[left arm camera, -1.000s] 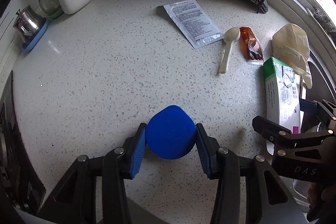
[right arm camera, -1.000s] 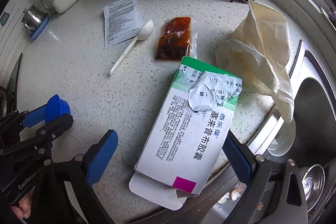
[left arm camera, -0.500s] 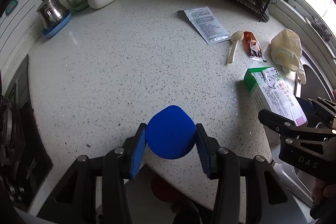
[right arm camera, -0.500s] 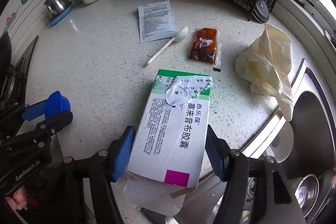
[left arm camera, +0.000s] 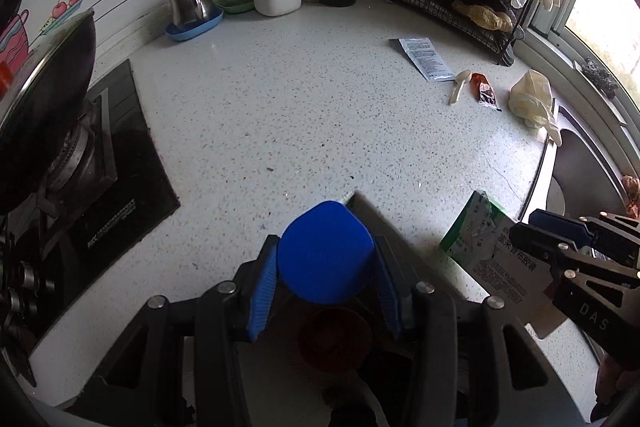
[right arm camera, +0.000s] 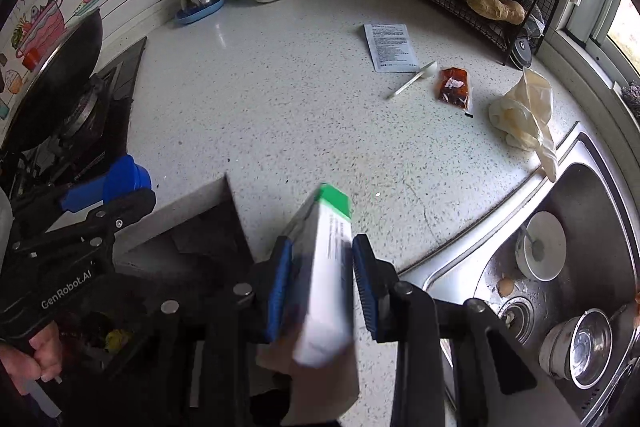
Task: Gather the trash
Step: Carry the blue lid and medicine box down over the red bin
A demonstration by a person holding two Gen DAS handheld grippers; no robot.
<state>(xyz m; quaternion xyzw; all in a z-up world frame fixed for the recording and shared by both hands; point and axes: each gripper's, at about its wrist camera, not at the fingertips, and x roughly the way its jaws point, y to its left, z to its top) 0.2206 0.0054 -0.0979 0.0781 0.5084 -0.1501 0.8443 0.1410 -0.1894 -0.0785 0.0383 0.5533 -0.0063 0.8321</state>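
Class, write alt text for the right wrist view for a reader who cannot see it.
The right gripper, whose jaws have just been closing, clamps a green-and-white medicine box above a speckled counter. Beyond lie a spoon, sauce packet and crumpled glove, beside a sink.

The medicine box [right arm camera: 324, 267] is blurred, its print unreadable, and its lower flap goes out of the frame. The blue cap [left arm camera: 326, 253] hides the left gripper's [left arm camera: 326, 279] fingertips.

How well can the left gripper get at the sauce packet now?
Probably not yet. The left gripper is shut on a blue cap, so its jaws are full. The sauce packet lies far across the counter beside the spoon, with nothing covering it.
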